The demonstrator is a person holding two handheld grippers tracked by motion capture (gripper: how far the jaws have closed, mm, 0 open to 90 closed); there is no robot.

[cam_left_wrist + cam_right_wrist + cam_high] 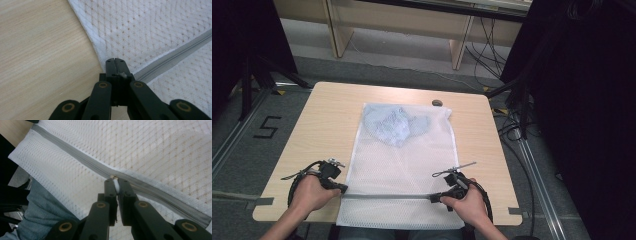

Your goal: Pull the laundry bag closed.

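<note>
The bag (399, 170) is white net w/ lots of tiny holes, flat & shaped like a tall box. It lies in the middle of the tabletop (324, 125), w/ its near end hanging off the front edge. A soft, crumpled light-blue cloth (394, 125) sits inside, at the far end. A thin grey zip (387, 196) runs straight across the bag near the front.

The left tongs (115, 60) are black, squeezed tight on the bag's left edge, right where the zip ends. The right tongs (115, 181) are nearly closed, pinching a small white zip tab (116, 185) w/ a bit of gold metal at its tip.

The tabletop is pale wood w/ fine lines & round corners. A small dark oval thing (437, 103) lies just past the bag's far right corner. Blue jeans (40, 210) show under the bag's front edge.
</note>
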